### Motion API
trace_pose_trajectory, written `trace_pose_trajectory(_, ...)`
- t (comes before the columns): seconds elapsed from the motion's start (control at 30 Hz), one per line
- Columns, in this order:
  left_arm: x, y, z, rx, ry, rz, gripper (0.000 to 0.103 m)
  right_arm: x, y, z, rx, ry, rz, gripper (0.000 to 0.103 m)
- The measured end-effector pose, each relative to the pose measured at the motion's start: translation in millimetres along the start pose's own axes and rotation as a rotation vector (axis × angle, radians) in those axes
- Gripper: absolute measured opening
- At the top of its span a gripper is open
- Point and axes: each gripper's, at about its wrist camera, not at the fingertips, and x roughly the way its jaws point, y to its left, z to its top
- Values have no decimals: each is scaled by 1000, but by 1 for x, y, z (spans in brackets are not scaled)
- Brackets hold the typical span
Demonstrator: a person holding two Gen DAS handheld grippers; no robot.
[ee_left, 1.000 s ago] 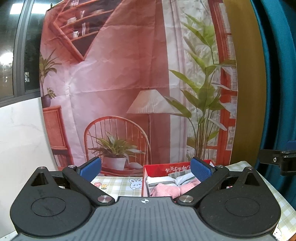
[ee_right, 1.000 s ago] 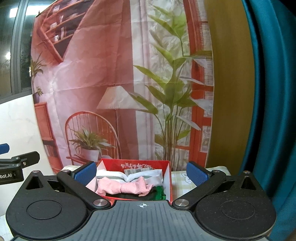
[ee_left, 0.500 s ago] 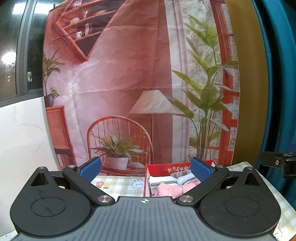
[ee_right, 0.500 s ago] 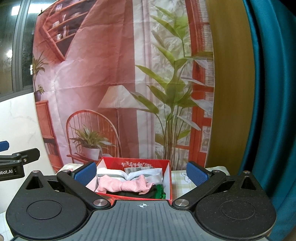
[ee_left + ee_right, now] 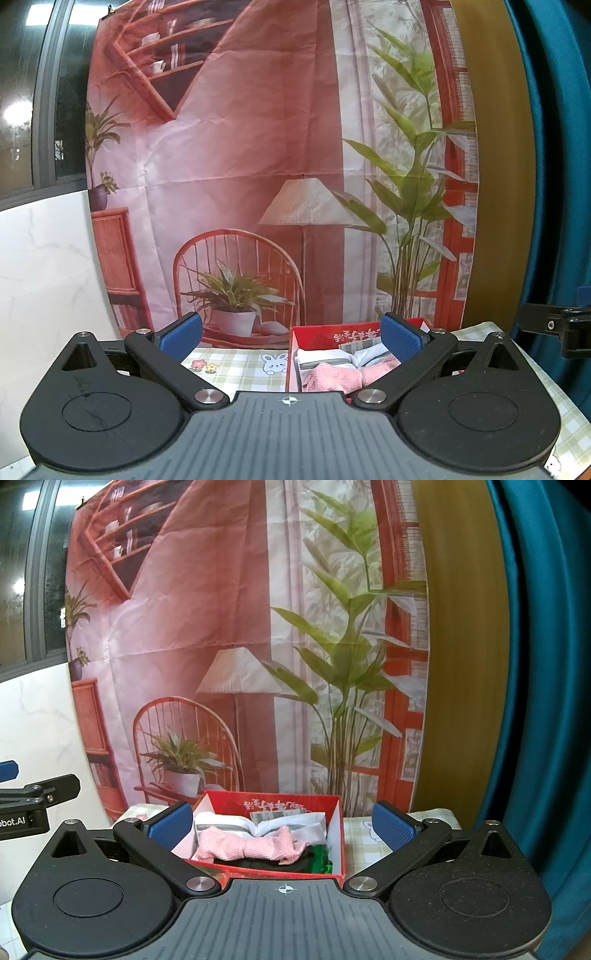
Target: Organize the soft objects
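The pink cloth point(image 5: 251, 845) lay crosswise atop the red box point(image 5: 341, 849) on the table point(image 5: 364, 834), dead ahead of the empty, spread right gripper point(image 5: 282, 829), nearer than the equally spread left gripper point(image 5: 291, 338).

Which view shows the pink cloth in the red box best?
The right wrist view: the pink cloth lies across the red box in full, unobstructed between the open fingers. In the left wrist view, the pink cloth is partly hidden behind the left gripper's finger and body.
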Motion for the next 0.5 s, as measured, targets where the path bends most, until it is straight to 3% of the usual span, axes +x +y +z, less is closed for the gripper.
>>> trace_pose_trajectory(0.5, 1, 6, -2, -19, 0, -26, 103, -1, -2, 4, -1, -3, -10, 103)
